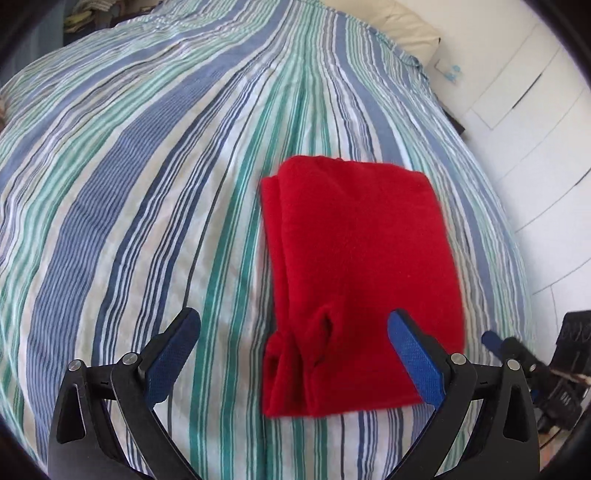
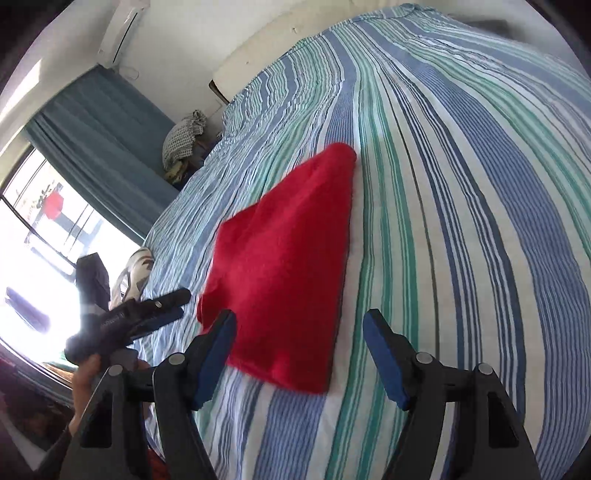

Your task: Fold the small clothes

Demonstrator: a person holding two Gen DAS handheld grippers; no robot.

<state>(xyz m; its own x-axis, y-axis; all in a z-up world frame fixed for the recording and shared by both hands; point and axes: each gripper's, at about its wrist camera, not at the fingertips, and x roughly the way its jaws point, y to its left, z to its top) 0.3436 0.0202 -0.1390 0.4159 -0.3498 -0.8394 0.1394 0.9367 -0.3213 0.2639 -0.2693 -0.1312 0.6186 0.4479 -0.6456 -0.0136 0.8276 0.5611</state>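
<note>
A red garment (image 1: 354,266) lies folded into a compact rectangle on the striped bed cover (image 1: 147,184); a bunched fold shows near its close left corner. My left gripper (image 1: 291,325) is open and empty, hovering just above the garment's near end. In the right wrist view the same red garment (image 2: 288,266) lies ahead, and my right gripper (image 2: 301,326) is open and empty above its near edge. The left gripper (image 2: 177,306) also shows at the left of the right wrist view, and the right gripper (image 1: 495,341) at the right edge of the left wrist view.
The bed cover (image 2: 461,221) has blue, green and white stripes. A pillow (image 1: 402,29) lies at the bed's head. White cabinets (image 1: 524,110) stand right of the bed. A window (image 2: 44,229), a blue curtain (image 2: 103,147) and a clothes pile (image 2: 184,140) are left of it.
</note>
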